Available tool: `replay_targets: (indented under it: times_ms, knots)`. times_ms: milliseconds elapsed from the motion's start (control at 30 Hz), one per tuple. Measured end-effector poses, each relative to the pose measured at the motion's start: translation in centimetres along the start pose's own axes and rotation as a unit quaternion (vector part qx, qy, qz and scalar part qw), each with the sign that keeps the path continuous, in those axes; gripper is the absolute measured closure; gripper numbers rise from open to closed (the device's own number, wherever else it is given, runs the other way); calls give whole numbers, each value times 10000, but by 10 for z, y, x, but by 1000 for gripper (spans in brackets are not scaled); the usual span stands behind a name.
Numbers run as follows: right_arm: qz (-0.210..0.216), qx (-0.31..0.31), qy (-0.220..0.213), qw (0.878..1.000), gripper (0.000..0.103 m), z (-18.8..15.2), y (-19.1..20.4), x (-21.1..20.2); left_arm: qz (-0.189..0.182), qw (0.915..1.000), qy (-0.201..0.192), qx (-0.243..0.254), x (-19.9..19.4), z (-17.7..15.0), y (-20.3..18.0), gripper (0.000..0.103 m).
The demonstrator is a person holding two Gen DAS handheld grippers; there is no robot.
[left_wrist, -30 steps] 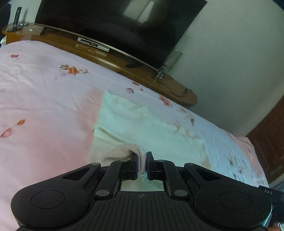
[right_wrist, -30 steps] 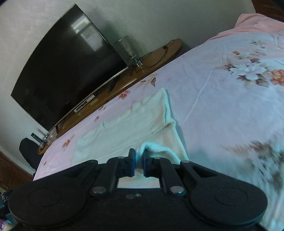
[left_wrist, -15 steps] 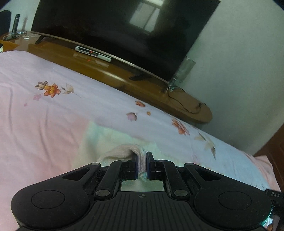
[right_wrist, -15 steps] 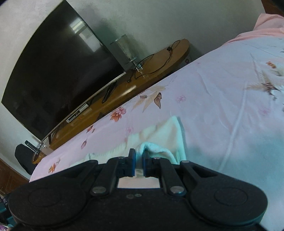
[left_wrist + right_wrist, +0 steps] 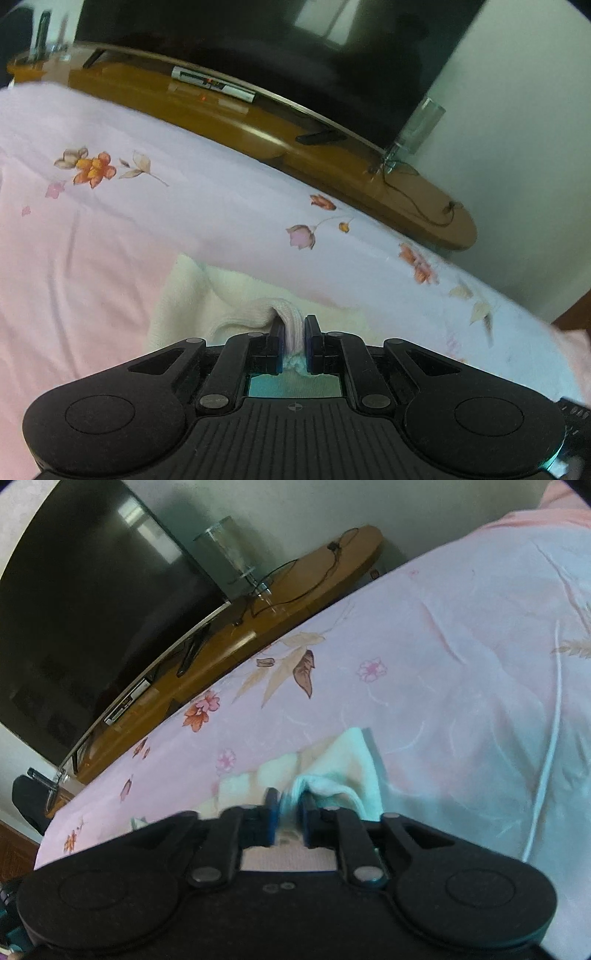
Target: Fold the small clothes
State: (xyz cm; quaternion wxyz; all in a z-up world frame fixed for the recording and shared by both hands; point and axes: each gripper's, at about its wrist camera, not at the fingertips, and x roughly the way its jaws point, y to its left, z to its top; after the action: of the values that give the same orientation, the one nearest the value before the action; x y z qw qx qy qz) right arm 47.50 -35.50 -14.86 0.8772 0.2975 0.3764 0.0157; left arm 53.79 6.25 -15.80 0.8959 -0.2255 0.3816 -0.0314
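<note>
Left wrist view: the left gripper (image 5: 294,334) is seen clenched on a bunched fold of the cream garment (image 5: 192,295), with knit fabric squeezed between the two black fingers and a little of it poking out behind the pads. The rest of the garment is spread flat just ahead of and to the left of this gripper, on the pink floral bedsheet (image 5: 110,236). Farther ahead, beyond the sheet's edge, a curved wooden TV stand (image 5: 258,133) is seen, with a large dark television (image 5: 332,48) on it and a clear glass lamp (image 5: 417,125) at its right end. A slim silver set-top box (image 5: 212,83) lies on the stand under the screen.

From the right wrist view, the right gripper (image 5: 290,814) is caught with its jaws opening; a fold of the same garment (image 5: 340,764) is between the blurred fingers, and whether the pads press it any longer cannot be told for certain, though a gap appears to show on the left side of the cloth. The garment's corner is bunched just ahead of and slightly right of this gripper, and a flatter part of it runs off to the left along the bedsheet (image 5: 443,664). The TV stand (image 5: 221,653) and television (image 5: 81,602) are seen far ahead to the left, with the glass lamp (image 5: 229,554) and a trailing black cable (image 5: 295,576) on the stand.
</note>
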Motion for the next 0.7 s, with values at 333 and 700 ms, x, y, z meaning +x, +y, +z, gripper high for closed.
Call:
replay_targets:
  times_ms: [333, 700]
  knots:
    - [-250, -711, -577, 9955, 47, 3, 23, -34, 190, 9979, -596, -147, -40, 15, 9, 3]
    - [-246, -2229, 75, 9745, 59, -51, 78, -17, -237, 9968, 254, 726, -33, -40, -22, 3]
